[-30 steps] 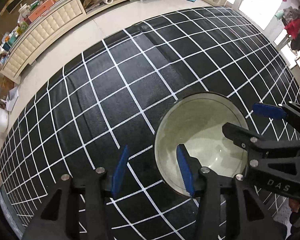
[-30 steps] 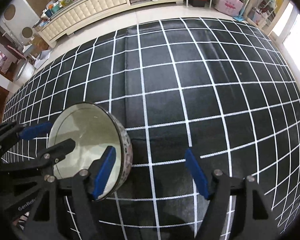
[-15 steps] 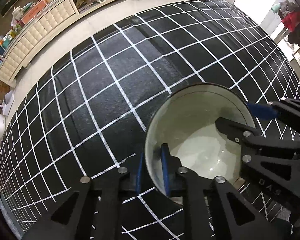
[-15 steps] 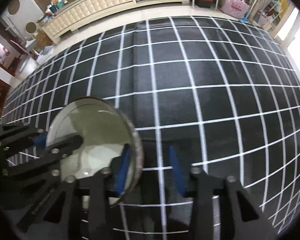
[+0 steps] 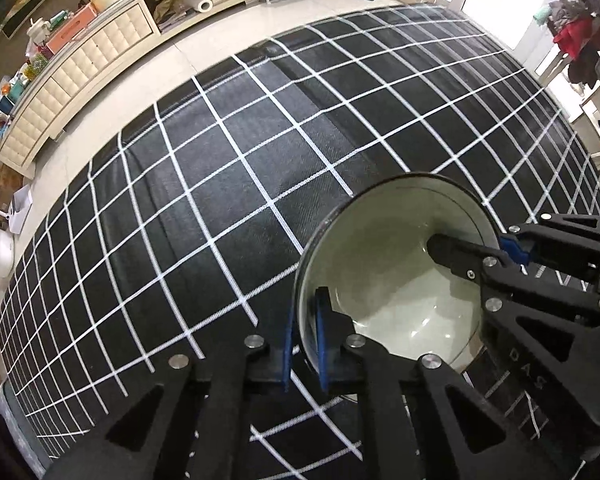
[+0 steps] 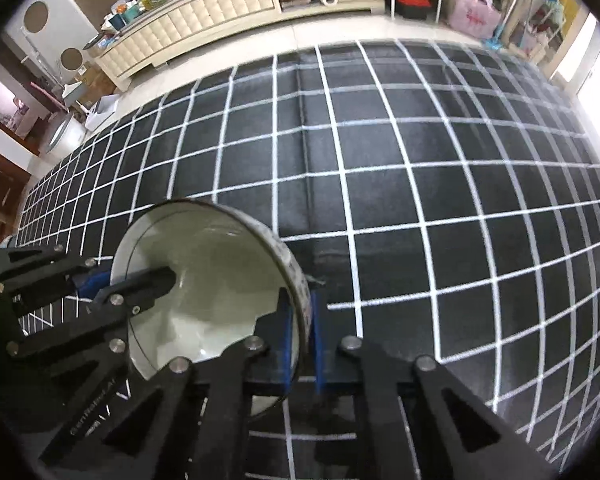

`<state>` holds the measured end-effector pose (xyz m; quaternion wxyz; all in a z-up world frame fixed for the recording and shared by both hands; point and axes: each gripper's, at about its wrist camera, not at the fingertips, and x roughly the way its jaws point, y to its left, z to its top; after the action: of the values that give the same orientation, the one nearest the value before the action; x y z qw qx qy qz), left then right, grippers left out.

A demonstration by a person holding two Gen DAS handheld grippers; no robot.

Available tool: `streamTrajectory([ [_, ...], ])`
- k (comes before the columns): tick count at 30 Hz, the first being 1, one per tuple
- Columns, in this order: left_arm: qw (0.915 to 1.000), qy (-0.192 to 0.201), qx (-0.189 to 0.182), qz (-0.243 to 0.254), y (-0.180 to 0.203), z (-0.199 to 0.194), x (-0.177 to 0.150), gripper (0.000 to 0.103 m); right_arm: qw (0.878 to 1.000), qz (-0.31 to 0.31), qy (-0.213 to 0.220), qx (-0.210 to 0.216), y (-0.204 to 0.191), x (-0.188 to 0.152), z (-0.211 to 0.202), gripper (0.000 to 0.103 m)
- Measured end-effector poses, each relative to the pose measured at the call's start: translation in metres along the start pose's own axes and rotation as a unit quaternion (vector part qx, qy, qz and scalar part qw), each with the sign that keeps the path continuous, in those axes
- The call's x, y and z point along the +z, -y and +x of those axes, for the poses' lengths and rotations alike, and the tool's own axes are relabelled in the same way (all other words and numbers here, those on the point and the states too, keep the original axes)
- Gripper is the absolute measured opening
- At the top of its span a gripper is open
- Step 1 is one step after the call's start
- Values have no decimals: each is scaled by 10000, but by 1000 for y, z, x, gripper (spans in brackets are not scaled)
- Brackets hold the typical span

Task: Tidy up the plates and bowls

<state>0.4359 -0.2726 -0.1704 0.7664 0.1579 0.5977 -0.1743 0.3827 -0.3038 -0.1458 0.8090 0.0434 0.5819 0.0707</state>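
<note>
Both my tongs have gone from spread wide to clamped on the bowl [image 5: 392,280] rim since a second ago. My left gripper [image 5: 303,344] pinches the bowl's left wall, its jaws closing the last bit, one blue ribbed pad outside and one inside against the glaze. My right gripper [image 6: 301,340] is pressed tight on the opposite wall, gripping the same way over the speckled grey outer band. That bowl is round and deep, with a smooth, glossy pale-green inside, a thin dark rim and a mottled outer side. It sits between my two tools, over the near part of a black woven cloth [image 5: 228,208] crossed by white stitched grid lines, with a long crease running away from me. Beyond the far edge lie pale floor tiles and a cream tufted cabinet [image 6: 220,0].
</note>
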Motion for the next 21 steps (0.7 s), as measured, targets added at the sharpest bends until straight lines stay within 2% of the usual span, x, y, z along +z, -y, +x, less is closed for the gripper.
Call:
streamTrajectory([
  [9,9995,309,32,-100,-12,-59,-35,8,9996,4,178,218,-23,-15,-43,11],
  [17,9979,544,147,-330,-29,-106,-69,8,9986,-312,376,212,-75,-28,-78,11],
  [21,9967,641,266,-412,-37,-126,-93,8,9980,-368,391,339,-91,-41,-86,11],
])
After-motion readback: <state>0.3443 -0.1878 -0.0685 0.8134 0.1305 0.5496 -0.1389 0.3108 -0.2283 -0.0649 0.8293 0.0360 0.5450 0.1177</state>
